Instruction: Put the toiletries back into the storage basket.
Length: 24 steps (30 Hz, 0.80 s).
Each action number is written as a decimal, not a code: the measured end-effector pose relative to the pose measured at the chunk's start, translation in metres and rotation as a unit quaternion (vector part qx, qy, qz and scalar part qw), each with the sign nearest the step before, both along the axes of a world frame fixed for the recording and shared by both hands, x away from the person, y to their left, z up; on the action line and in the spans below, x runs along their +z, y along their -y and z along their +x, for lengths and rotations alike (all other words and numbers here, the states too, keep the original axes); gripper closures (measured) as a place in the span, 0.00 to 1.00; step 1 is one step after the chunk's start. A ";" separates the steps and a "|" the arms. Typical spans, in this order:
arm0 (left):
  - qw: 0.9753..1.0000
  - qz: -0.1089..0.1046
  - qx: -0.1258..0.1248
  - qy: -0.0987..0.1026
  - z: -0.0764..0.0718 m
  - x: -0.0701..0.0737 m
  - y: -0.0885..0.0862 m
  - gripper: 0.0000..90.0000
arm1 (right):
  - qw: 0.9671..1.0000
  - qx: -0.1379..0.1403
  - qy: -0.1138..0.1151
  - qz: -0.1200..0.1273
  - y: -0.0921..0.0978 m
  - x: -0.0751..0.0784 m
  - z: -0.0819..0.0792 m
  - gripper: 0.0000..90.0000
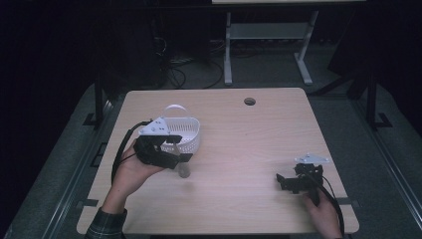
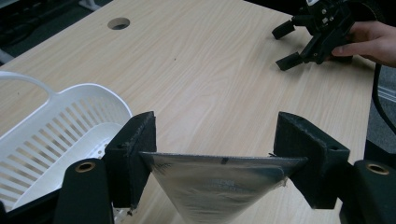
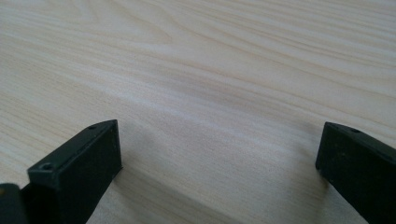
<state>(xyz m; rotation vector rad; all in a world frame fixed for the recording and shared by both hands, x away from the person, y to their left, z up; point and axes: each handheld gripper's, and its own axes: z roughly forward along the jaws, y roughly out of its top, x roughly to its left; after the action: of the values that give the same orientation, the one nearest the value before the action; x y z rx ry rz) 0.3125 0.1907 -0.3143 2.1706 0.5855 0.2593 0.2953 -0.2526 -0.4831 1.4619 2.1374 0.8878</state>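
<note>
My left gripper (image 1: 180,160) sits at the table's left, next to a white slotted basket (image 1: 185,133) with a handle. It is shut on a silvery foil pouch (image 1: 184,172) that hangs below the jaws. In the left gripper view the pouch (image 2: 212,184) spans the gap between both pads, and the basket (image 2: 60,130) lies to the left, its inside bare where it shows. My right gripper (image 1: 286,183) rests low at the table's right front, open, with nothing between its jaws. The right gripper (image 3: 219,154) view has bare wood between its pads.
The light wood table (image 1: 239,149) has a round cable hole (image 1: 250,101) near its far edge. Beyond the table stand a white desk frame (image 1: 268,40) and cables on a dark floor. A hand holds the right gripper (image 2: 282,46) across the table.
</note>
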 end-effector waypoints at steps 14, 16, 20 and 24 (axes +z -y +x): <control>1.000 -0.006 0.000 0.002 0.007 0.014 -0.004 0.33 | 1.000 0.000 0.000 0.000 0.000 0.000 0.000 0.00; 1.000 -0.007 0.001 0.002 0.008 0.016 -0.004 0.33 | 1.000 0.000 0.000 0.000 0.000 0.000 0.000 0.00; 1.000 -0.011 0.001 0.001 0.010 0.018 -0.006 0.33 | 1.000 -0.001 0.001 0.000 0.000 0.000 0.000 0.00; 1.000 -0.011 0.001 0.000 0.011 0.021 -0.007 0.33 | 1.000 0.000 0.000 0.001 0.000 0.000 0.000 0.00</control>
<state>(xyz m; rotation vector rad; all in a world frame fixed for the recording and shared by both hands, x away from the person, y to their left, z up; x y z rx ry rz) 0.3239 0.1977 -0.2934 2.1478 0.5881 0.2539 0.2953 -0.2525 -0.4831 1.4634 2.1360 0.8896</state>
